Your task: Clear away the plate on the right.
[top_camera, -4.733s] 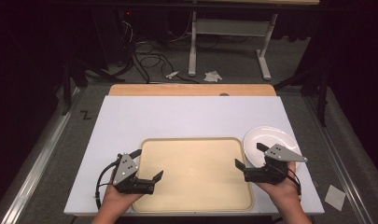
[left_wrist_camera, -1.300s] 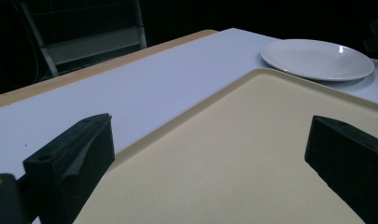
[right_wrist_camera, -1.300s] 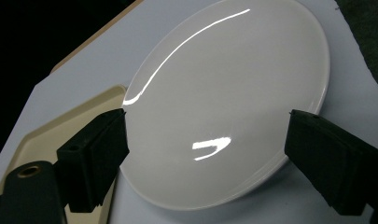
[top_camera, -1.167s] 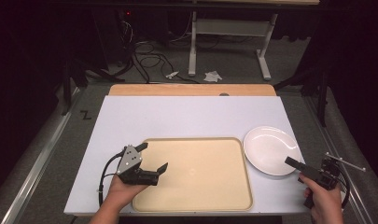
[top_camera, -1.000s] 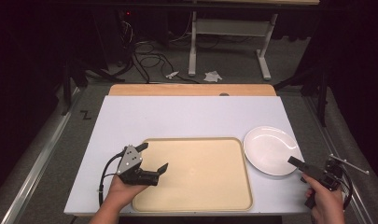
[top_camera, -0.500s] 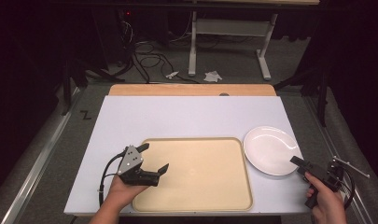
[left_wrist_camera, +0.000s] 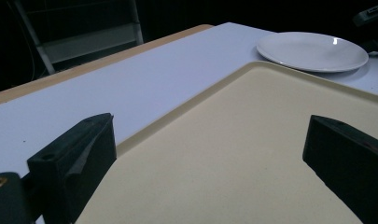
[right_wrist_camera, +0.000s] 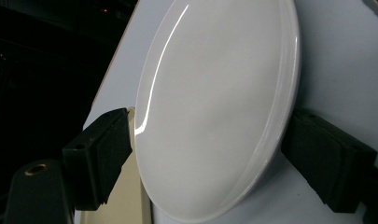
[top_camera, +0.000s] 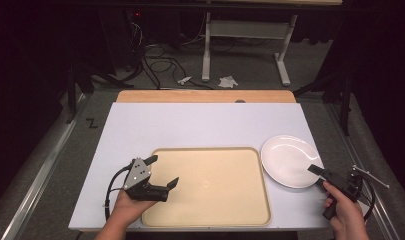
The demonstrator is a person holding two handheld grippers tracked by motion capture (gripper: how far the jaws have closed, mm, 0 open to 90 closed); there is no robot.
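White plate [top_camera: 289,160] sits right of centre, just past the right gripper [top_camera: 324,176] at lower right, whose spread jaws straddle its near rim, gripping nothing. Lower left, the left gripper [top_camera: 162,172] hangs released over the bare beige tray [top_camera: 210,200] beside the plate.

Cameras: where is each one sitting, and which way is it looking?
High view: above the person's side, looking forward and down on the table; both forearms show.
Left gripper view: rides the left gripper, looking over the tray toward the plate; its open jaws show.
Right gripper view: rides the right gripper, turned sideways, facing the plate; its open jaws show.
All three share the plate.
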